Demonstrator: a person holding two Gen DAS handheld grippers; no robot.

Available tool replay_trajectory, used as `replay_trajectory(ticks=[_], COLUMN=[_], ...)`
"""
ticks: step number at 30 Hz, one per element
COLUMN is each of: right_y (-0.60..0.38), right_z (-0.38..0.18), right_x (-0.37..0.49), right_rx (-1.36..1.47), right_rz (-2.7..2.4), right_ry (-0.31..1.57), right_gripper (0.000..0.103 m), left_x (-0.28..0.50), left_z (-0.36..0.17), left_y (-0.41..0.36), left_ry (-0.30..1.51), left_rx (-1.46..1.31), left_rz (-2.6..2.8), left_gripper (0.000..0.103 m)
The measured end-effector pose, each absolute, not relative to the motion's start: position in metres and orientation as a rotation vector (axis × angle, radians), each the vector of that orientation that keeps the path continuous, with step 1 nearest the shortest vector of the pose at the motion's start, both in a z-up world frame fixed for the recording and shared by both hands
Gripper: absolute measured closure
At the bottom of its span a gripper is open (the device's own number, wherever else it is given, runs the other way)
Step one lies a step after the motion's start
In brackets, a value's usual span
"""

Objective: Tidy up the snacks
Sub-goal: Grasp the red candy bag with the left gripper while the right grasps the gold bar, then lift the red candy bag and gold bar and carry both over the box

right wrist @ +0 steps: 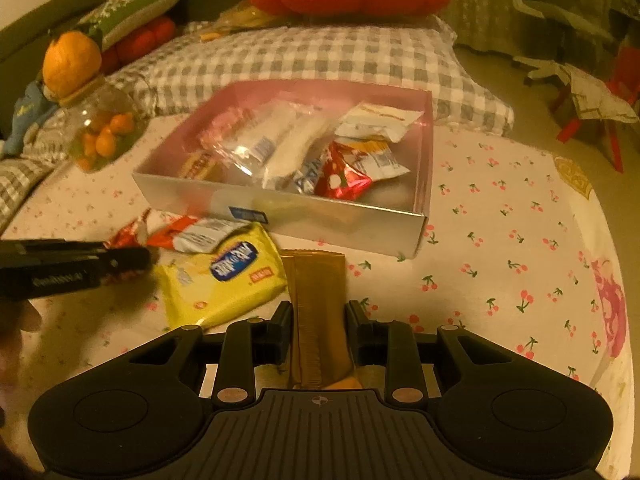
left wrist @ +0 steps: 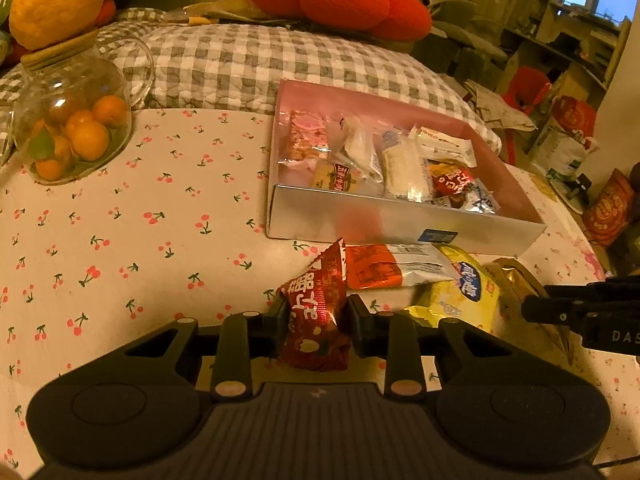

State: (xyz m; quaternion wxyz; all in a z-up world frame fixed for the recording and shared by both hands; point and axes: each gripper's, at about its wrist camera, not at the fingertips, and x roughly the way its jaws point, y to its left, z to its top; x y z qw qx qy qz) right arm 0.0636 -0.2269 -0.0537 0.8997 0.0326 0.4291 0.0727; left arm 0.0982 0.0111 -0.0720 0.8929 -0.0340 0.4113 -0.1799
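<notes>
A shallow silver box (left wrist: 400,220) with a pink inside holds several wrapped snacks. It stands on the cherry-print tablecloth (left wrist: 120,240) just beyond both grippers. My left gripper (left wrist: 318,320) is shut on a red foil snack packet (left wrist: 316,320). My right gripper (right wrist: 320,328) is shut on a gold ribbed packet (right wrist: 318,308), whose far end points at the box (right wrist: 360,224). Between the grippers lie a yellow bag (right wrist: 224,280) and an orange-and-white packet (left wrist: 392,270). In the left wrist view the right gripper (left wrist: 532,312) shows at the right edge.
A glass jar of small oranges (left wrist: 76,136) with a large citrus fruit on its lid stands at the table's far left. Behind the table are a checked cushion (left wrist: 260,64) and a red pillow (left wrist: 340,0). Bags and clutter lie on the floor to the right.
</notes>
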Motion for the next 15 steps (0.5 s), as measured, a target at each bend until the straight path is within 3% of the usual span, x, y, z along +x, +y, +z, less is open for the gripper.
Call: replay_trajectory(ticks=[15], right_y=[-0.241], right_z=[-0.03], right_x=[0.058], right_rx=[0.246], right_rz=[0.12], right_ry=[0.911], right_gripper=[0.076], left_x=[0.088], left_z=[-0.053], left_y=[0.015], left_ry=[0.872], left_rx=[-0.172], left_rz=[-0.4], left_gripper=[0.076])
